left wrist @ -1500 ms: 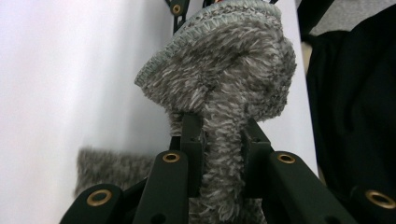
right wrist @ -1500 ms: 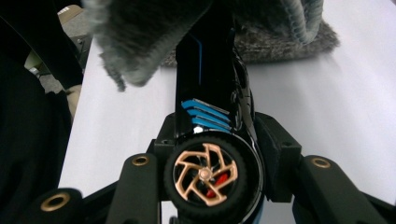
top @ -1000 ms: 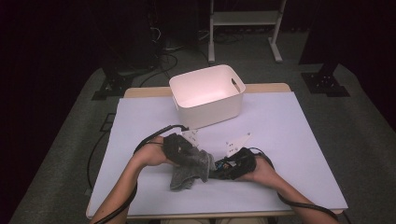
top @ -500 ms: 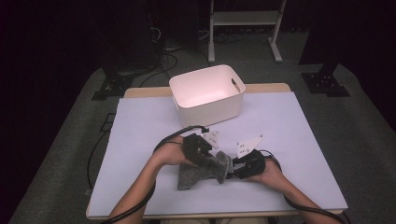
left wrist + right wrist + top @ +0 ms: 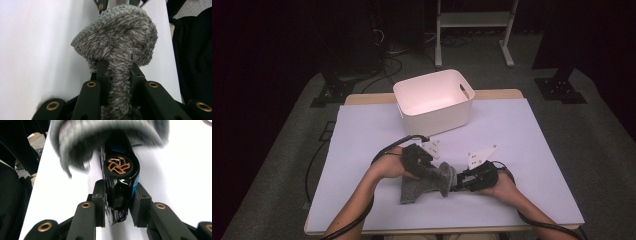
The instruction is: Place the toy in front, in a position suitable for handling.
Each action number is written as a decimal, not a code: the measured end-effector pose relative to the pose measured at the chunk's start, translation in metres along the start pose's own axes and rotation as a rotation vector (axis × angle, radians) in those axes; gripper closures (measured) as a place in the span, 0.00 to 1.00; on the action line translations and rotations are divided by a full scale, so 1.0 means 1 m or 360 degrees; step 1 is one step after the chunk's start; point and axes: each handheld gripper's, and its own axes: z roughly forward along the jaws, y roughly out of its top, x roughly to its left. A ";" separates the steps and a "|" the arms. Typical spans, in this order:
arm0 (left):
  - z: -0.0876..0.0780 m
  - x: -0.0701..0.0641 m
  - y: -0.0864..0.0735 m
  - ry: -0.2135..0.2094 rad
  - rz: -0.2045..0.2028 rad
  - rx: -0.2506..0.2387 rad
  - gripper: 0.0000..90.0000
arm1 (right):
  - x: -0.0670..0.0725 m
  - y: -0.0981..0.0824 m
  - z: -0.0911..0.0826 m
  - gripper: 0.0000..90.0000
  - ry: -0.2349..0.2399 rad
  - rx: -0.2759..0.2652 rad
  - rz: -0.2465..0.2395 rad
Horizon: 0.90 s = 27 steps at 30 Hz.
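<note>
while the left gripper [image 5: 117, 75] pinches the grey sock [image 5: 120, 42] to hold its mouth up, the right gripper [image 5: 117, 202], its jaws having just closed, clamps a black toy car [image 5: 120, 182] and noses it in.

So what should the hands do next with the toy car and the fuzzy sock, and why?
Probably push the toy car forward, into the sock. The right gripper is shut on the car's sides, its jaws having just been closing on it, and the car's nose already sits at the sock's mouth. The left gripper pinches the sock, so it should hold steady while the car slides in.
</note>
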 end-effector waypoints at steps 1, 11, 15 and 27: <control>-0.003 0.000 -0.004 0.0007 -0.0010 -0.0005 0.84 | 0.000 0.000 0.000 0.76 -0.0003 0.0000 0.0000; -0.027 -0.002 -0.038 0.0072 -0.0092 -0.0041 0.84 | 0.000 0.002 0.001 0.77 -0.0009 0.0012 -0.0015; -0.031 -0.002 -0.045 0.0091 -0.0117 -0.0011 0.84 | 0.000 0.002 0.001 0.77 -0.0010 0.0017 -0.0018; -0.019 -0.003 -0.014 0.0048 -0.0007 -0.0048 0.84 | 0.001 0.003 0.002 0.77 -0.0012 0.0019 -0.0020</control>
